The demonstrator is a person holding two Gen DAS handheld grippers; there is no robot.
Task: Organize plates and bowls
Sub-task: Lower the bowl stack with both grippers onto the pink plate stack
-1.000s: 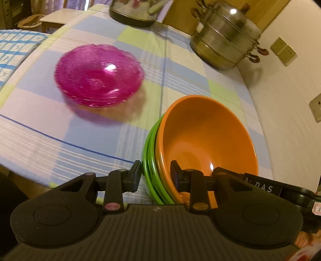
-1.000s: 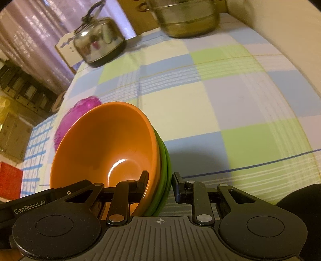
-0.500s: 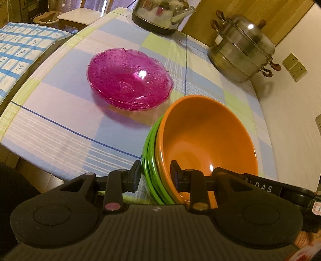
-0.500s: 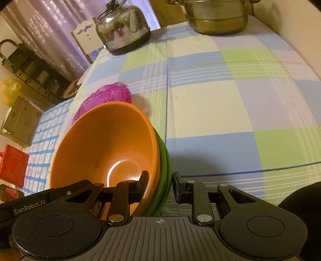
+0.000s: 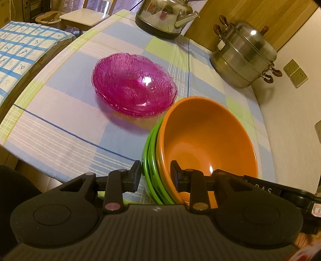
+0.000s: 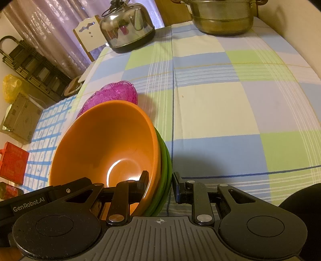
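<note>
An orange bowl (image 5: pixel 206 140) is nested in green bowls (image 5: pixel 149 160), and the stack is held tilted above the checked tablecloth. My left gripper (image 5: pixel 155 174) is shut on the stack's left rim, one finger inside the orange bowl and one outside the green. My right gripper (image 6: pixel 160 182) is shut on the opposite rim of the orange bowl (image 6: pixel 104 144) and green bowls (image 6: pixel 165 166) the same way. A stack of pink glass plates (image 5: pixel 134 84) lies on the table just beyond; in the right wrist view the pink plates (image 6: pixel 118 93) are partly hidden behind the bowls.
A steel kettle (image 5: pixel 164 18) and a steel steamer pot (image 5: pixel 242 54) stand at the table's far end; the kettle (image 6: pixel 126 26) and pot (image 6: pixel 222 16) also show on the right. A wall (image 5: pixel 291 112) runs along the table's right side. A chair (image 5: pixel 86 16) stands beyond.
Both grippers have carried the bowl stack forward toward the pink plates, which now sit closer and nearer the bowls. The grips have not changed.
</note>
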